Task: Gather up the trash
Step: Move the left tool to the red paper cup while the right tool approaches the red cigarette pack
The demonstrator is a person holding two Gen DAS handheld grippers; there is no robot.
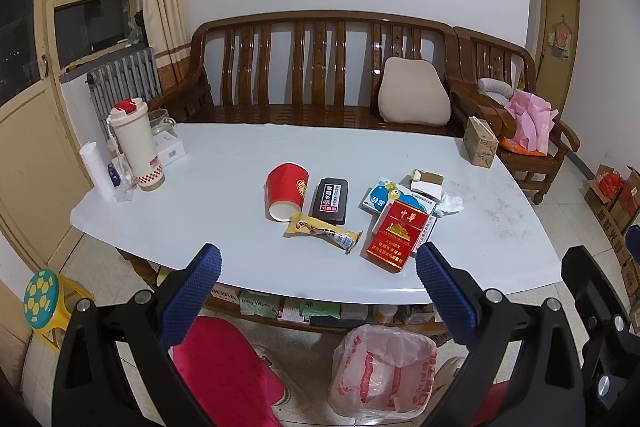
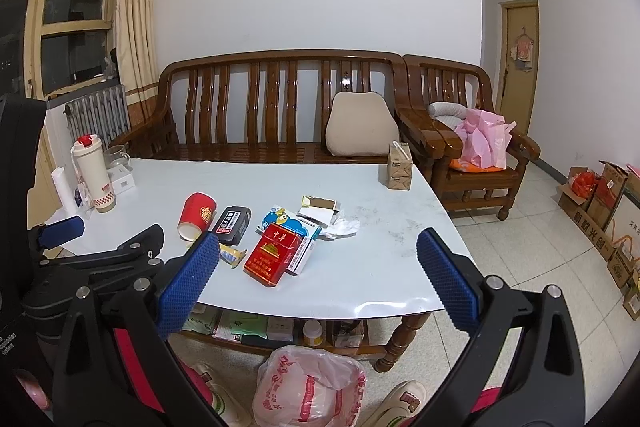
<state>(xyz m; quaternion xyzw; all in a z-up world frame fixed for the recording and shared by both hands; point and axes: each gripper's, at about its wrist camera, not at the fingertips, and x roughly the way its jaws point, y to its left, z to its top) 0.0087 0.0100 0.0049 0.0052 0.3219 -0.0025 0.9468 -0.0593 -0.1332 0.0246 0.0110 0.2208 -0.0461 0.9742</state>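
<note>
Trash lies mid-table: a tipped red paper cup, a black box, a yellow snack wrapper, a red cigarette pack on a blue-white box, a small open carton and crumpled tissue. A bin lined with a white-and-red plastic bag stands on the floor below. My left gripper hangs open before the table's near edge. My right gripper is open too, empty.
A white flask with red lid, a glass jar and small boxes crowd the table's left end. A tan carton stands at the far right corner. Wooden bench behind; person's feet and pink trousers below; cardboard boxes right.
</note>
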